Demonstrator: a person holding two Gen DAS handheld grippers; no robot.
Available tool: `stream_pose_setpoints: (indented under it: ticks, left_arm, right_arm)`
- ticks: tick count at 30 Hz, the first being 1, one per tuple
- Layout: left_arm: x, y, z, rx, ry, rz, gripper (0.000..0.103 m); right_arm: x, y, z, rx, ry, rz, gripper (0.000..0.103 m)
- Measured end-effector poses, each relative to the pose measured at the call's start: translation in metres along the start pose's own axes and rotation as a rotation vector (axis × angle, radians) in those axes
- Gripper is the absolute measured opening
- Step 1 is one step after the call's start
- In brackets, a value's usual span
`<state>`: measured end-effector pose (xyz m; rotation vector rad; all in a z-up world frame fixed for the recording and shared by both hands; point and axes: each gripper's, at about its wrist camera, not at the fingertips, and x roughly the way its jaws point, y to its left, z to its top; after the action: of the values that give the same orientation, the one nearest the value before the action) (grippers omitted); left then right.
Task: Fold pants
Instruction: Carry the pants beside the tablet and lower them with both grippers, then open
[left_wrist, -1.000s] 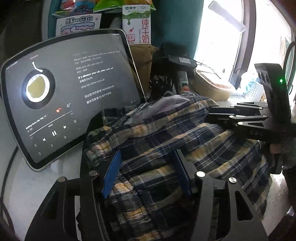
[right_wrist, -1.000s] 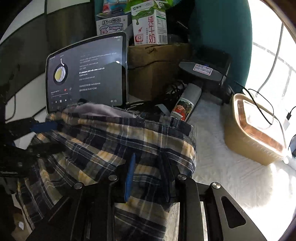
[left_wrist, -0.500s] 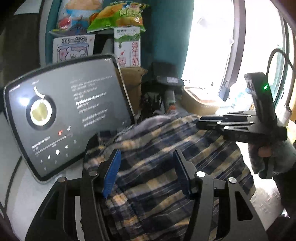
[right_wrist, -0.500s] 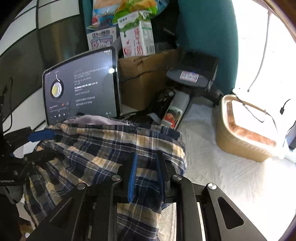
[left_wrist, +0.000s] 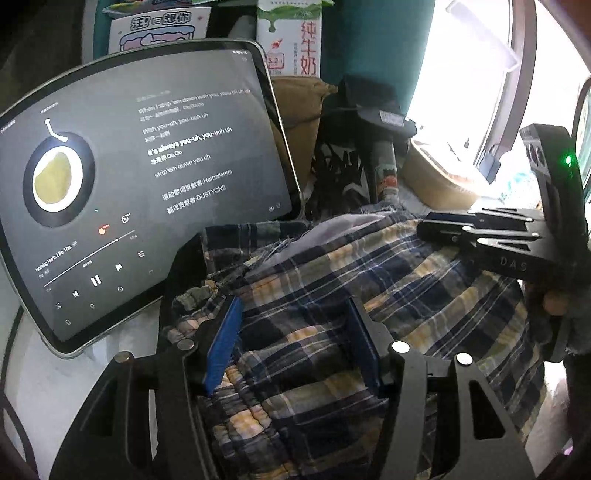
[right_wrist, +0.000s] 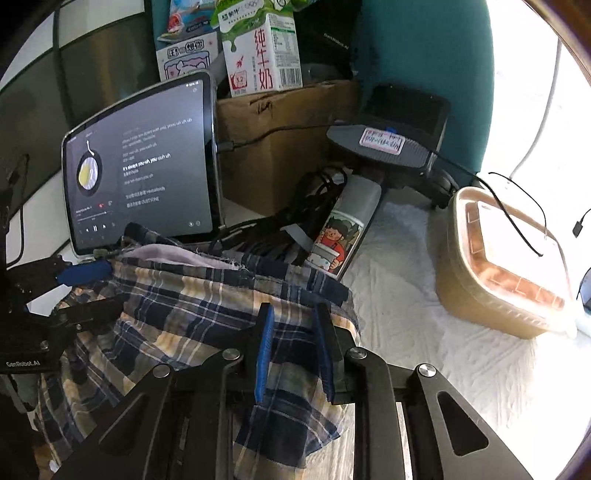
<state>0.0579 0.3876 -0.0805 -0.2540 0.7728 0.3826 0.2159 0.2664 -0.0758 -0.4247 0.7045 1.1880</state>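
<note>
The plaid pants (left_wrist: 388, 280), blue, yellow and white, lie bunched on the white table; they also show in the right wrist view (right_wrist: 192, 306). My left gripper (left_wrist: 295, 325) stands wide over the elastic waistband end, a thick fold of cloth between its blue pads, which do not press it. My right gripper (right_wrist: 291, 332) is closed down on the cloth at the pants' right edge. It shows from the side in the left wrist view (left_wrist: 436, 230), and the left gripper shows in the right wrist view (right_wrist: 92, 288).
A tablet (left_wrist: 140, 177) playing music leans just behind the pants on the left. Behind stand a cardboard box (right_wrist: 273, 155), milk carton (right_wrist: 262, 48), cables and a dark device (right_wrist: 380, 147). A lidded food container (right_wrist: 506, 266) sits right on the white cloth-covered table (right_wrist: 413, 332).
Both grippers dropped back down with the pants after a brief lift half a second ago; the view again sits low and close to the tablet. Grips look unchanged.
</note>
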Motion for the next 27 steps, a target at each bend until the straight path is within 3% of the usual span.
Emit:
stream_pose_setpoints:
  ticks: [10,14,22,27]
  left_arm:
    - [-0.027,-0.010,-0.006,-0.003,-0.040,0.002,0.058]
    - [-0.036,-0.017,-0.019,-0.004,-0.045,-0.006,0.058]
    - [-0.033,-0.019,-0.035,-0.034,-0.041,0.012,0.058]
    - [-0.060,-0.022,-0.036,-0.069,-0.106,0.011,0.059]
  right_arm:
    - [-0.034,0.010,-0.009,-0.007,-0.031,-0.026,0.025]
    - [-0.048,0.022,-0.026,-0.038,-0.033,-0.011,0.064]
    - [-0.055,0.039,-0.059,-0.075,-0.002,-0.057,0.066]
    - [-0.087,0.034,-0.070,-0.038,-0.064,-0.089,0.066]
